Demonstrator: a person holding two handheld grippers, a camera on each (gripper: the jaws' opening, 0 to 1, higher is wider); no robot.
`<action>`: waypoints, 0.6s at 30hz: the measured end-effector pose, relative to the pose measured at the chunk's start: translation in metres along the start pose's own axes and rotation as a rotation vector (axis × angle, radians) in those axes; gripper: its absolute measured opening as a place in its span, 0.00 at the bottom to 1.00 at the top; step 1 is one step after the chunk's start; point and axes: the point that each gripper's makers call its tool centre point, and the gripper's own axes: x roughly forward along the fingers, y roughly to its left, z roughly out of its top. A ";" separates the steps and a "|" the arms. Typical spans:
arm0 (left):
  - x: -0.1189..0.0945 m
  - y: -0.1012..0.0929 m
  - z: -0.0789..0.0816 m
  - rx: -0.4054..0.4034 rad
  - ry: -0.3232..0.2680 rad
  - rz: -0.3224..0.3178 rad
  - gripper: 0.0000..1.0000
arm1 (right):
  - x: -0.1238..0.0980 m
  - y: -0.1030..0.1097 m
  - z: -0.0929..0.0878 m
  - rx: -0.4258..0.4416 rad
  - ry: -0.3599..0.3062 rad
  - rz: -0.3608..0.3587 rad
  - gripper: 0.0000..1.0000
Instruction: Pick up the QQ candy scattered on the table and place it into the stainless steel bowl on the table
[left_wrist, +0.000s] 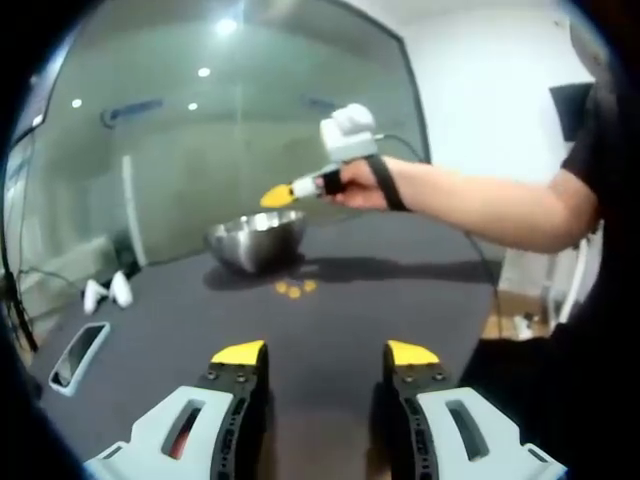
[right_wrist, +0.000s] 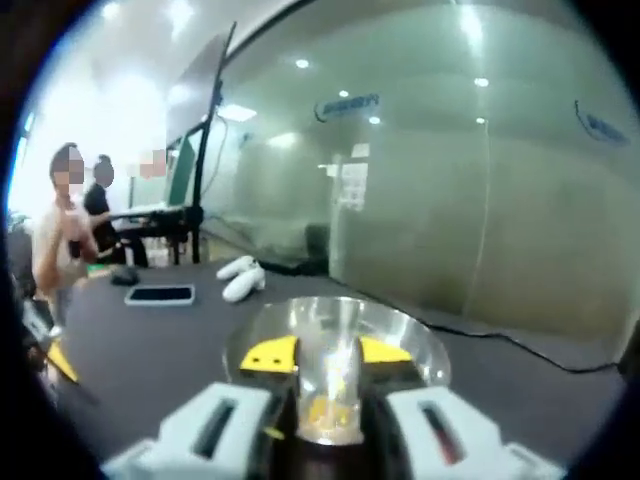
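The stainless steel bowl (left_wrist: 257, 238) stands on the dark table (left_wrist: 330, 320), with several yellow QQ candies (left_wrist: 293, 288) lying loose just in front of it. A person's hand holds my right gripper (left_wrist: 280, 195) in the air above the bowl's right rim. In the right gripper view, the right gripper (right_wrist: 328, 352) is shut on a clear packet holding yellow candy (right_wrist: 330, 400), directly over the bowl (right_wrist: 420, 335). My left gripper (left_wrist: 325, 352) hovers low over the near table, open, with nothing between its yellow tips.
A phone (left_wrist: 78, 355) and two white objects (left_wrist: 107, 292) lie at the table's left; the right gripper view shows the phone (right_wrist: 160, 294) and white objects (right_wrist: 240, 278) too. A cable (right_wrist: 500, 335) runs behind the bowl. A glass wall backs the table. People stand far left.
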 end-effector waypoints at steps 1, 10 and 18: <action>0.000 0.000 0.000 -0.001 -0.001 0.001 0.47 | 0.000 0.000 0.000 0.012 0.000 0.004 0.22; 0.001 -0.002 0.001 0.003 0.002 0.000 0.47 | -0.009 0.004 0.002 0.018 -0.011 0.023 0.23; 0.000 -0.001 0.002 0.005 0.000 0.005 0.47 | -0.024 0.010 0.006 0.002 -0.023 0.054 0.23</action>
